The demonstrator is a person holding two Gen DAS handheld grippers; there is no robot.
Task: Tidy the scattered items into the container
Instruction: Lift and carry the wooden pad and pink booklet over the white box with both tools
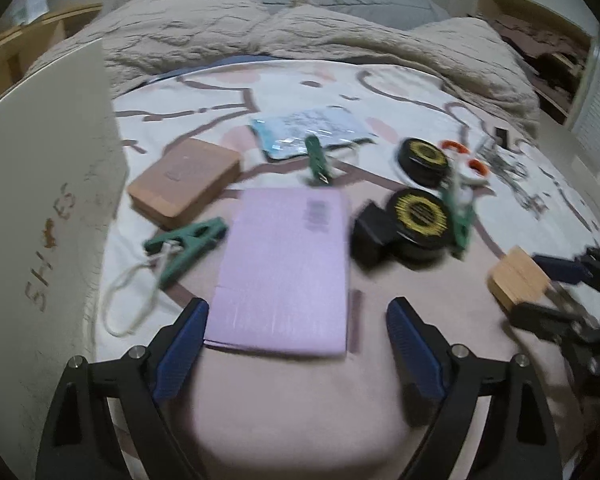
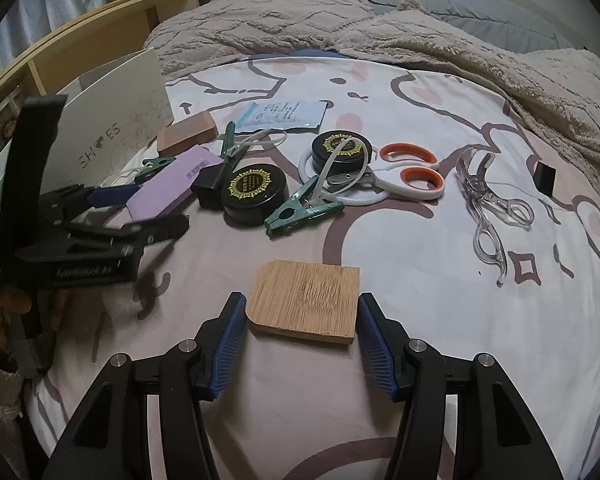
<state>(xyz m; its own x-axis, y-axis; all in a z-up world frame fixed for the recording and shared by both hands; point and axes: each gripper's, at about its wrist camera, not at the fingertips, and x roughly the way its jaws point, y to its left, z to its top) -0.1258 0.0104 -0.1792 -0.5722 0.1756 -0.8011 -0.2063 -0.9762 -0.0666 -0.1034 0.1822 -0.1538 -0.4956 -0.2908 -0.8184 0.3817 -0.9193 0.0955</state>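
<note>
Jaws of the left gripper (image 1: 296,340) stand released, the near end of a purple box (image 1: 286,268) lying between them on the bed sheet (image 2: 440,280). Right gripper (image 2: 300,340) grasps a wooden block (image 2: 306,300) by its two sides. Farther off lie two black tins (image 2: 256,192), green clips (image 2: 300,210), orange-handled scissors (image 2: 404,176) and clear tongs (image 2: 488,208). At far left stands the white box (image 2: 116,120).
</note>
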